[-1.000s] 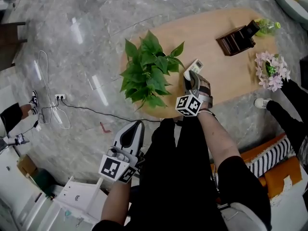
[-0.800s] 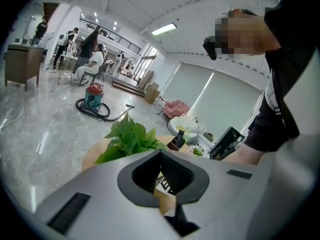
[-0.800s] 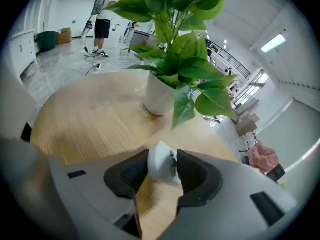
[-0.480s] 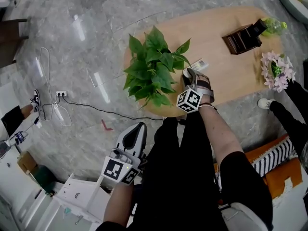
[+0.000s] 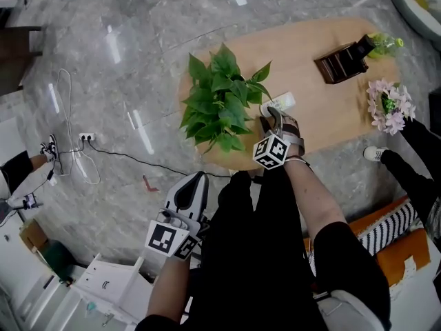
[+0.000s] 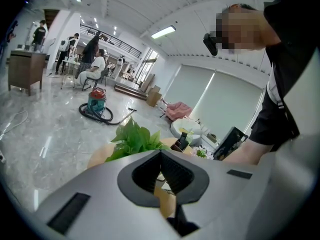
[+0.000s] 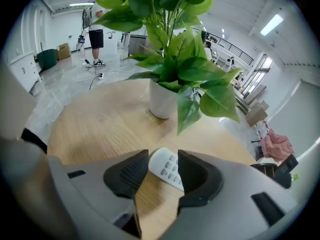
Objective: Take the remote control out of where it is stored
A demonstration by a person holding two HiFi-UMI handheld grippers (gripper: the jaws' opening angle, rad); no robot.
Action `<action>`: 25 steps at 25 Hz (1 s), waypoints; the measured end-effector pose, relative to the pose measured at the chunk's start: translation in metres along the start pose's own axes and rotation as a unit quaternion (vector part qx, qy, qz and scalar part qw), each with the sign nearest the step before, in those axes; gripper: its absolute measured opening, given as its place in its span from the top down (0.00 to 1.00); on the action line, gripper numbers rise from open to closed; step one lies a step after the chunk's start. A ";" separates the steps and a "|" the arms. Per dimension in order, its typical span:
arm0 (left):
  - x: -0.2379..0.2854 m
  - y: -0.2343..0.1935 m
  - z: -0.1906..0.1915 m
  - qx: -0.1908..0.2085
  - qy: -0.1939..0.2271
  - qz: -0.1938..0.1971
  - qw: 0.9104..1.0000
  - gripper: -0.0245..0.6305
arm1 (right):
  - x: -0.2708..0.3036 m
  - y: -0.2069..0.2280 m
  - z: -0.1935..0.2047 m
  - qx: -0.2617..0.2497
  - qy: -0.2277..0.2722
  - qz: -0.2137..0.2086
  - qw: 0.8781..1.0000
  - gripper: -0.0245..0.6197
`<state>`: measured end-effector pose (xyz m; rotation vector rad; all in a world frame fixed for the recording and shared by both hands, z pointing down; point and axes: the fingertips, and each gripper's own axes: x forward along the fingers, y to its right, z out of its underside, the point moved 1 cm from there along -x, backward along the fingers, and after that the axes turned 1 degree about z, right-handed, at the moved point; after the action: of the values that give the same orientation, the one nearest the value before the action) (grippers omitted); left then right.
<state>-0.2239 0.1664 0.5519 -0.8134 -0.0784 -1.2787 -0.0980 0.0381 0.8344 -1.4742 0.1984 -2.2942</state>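
A white remote control (image 5: 281, 103) lies flat on the oval wooden table (image 5: 324, 116), just right of a potted green plant (image 5: 220, 102). My right gripper (image 5: 271, 114) hovers low over the remote's near end. In the right gripper view the remote (image 7: 167, 166) shows between the jaws of the right gripper (image 7: 163, 155). A gap shows beside it, and the pads do not press on it. My left gripper (image 5: 197, 180) hangs off the table by the person's left leg. The left gripper view shows the left gripper (image 6: 161, 154) with its tips together and nothing in them.
A dark wooden holder (image 5: 339, 61) stands at the table's far right, with a small green plant (image 5: 383, 42) behind it and pink flowers (image 5: 388, 102) near the right edge. The white plant pot (image 7: 162, 101) sits close ahead of the remote. Cables (image 5: 76, 150) lie on the marble floor.
The right gripper stays at the remote beside the plant and has drawn back a little toward the table's near edge. The left gripper has barely moved.
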 end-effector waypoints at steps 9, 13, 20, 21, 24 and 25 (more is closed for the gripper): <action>-0.002 0.014 -0.064 0.049 0.062 0.027 0.996 0.95 | -0.107 0.070 -0.040 0.167 0.059 0.050 0.983 0.70; -0.006 0.032 -0.111 0.096 0.088 0.042 0.991 0.95 | -0.187 0.119 -0.067 0.291 0.127 0.087 0.944 0.70; -0.026 0.077 -0.182 0.158 0.136 0.073 0.975 0.95 | -0.319 0.186 -0.094 0.377 0.234 0.178 0.878 0.80; -0.029 0.081 -0.186 0.160 0.143 0.077 0.974 0.95 | -0.335 0.190 -0.098 0.377 0.246 0.185 0.874 0.80; -0.037 0.094 -0.193 0.167 0.157 0.086 0.970 0.95 | -0.375 0.195 -0.104 0.376 0.272 0.200 0.863 0.80; -0.040 0.098 -0.195 0.170 0.158 0.088 0.969 0.95 | -0.385 0.195 -0.106 0.375 0.279 0.202 0.861 0.80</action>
<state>-0.2249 0.0919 0.3432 -0.3095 0.0311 -1.1705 -0.0039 0.0076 0.4016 -0.3246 -0.2014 -2.0150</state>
